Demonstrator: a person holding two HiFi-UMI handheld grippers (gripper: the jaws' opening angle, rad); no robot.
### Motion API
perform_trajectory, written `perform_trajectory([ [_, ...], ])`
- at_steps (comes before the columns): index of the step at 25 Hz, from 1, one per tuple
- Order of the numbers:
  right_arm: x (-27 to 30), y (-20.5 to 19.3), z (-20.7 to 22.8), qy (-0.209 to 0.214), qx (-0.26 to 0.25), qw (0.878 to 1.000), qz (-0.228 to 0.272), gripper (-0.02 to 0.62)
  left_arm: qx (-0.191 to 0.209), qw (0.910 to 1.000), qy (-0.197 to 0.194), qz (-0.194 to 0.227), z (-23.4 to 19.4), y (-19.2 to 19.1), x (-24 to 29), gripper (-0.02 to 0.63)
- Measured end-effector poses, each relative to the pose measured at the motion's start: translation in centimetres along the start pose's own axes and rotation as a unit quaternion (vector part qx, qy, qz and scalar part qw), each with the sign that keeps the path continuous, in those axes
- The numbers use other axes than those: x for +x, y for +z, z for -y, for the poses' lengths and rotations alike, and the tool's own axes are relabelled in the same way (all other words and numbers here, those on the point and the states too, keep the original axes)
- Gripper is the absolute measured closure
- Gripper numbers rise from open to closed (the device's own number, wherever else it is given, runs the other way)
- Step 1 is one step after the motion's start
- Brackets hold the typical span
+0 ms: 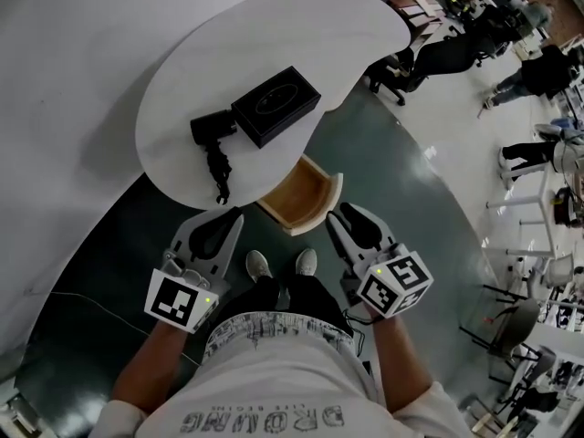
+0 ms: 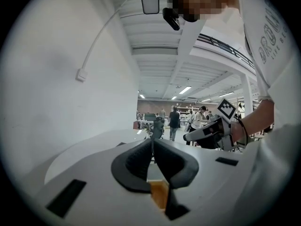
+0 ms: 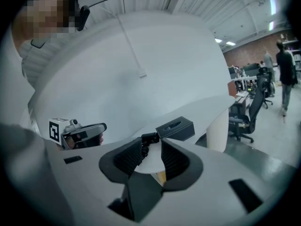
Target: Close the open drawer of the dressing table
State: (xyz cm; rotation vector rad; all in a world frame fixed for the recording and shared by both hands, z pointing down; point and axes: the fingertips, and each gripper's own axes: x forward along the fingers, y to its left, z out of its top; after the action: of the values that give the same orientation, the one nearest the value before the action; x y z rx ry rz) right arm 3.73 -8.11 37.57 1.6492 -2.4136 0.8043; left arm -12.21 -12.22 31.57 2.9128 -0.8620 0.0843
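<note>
The left gripper (image 1: pixel 230 222) has its jaws closed tip to tip on nothing. The right gripper (image 1: pixel 338 217) has its jaws spread wide, also empty. They flank the drawer (image 1: pixel 294 197), a light wooden box standing pulled out from the near edge of the white dressing table (image 1: pixel 182 89).

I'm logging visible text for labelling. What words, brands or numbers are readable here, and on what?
"BRO", then cut off: large print on the person's shirt.
"LIFE BE", partly legible: smaller line beside it.
Too small to read: the lid mark on the black box.
No words, only square patterns: the marker cubes.
</note>
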Motion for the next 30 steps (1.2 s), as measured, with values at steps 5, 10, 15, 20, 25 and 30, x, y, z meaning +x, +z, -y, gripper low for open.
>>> perform_trajectory([
  [5,0.2,-1.3,2.1,-0.007,0.010,1.000,-0.007,0.457,-0.005,0.9996,-0.013,-0.025,0.9,-2.0,1.6,0.574],
  [10,0.6,-3.2,5.1,-0.010,0.020,0.999,-0.023,0.459,0.000,0.9989,-0.021,-0.042,1.8,-3.4,3.9,0.574],
  [15,1.2,-5.1,8.7,-0.012,0.033,0.999,-0.040,0.462,0.000,0.9975,-0.015,-0.069,2.1,-4.7,6.4,0.574],
  [20,2.0,-7.1,12.0,-0.011,0.047,0.997,-0.064,0.463,0.000,0.9954,-0.009,-0.095,2.3,-6.4,9.3,0.574],
  [25,3.0,-9.8,15.1,-0.008,0.063,0.994,-0.087,0.463,-0.004,0.9915,-0.016,-0.129,3.2,-9.0,12.2,0.574],
  [30,3.8,-13.1,17.4,-0.001,0.075,0.992,-0.103,0.463,-0.006,0.9873,-0.029,-0.156,4.5,-11.7,14.8,0.574],
])
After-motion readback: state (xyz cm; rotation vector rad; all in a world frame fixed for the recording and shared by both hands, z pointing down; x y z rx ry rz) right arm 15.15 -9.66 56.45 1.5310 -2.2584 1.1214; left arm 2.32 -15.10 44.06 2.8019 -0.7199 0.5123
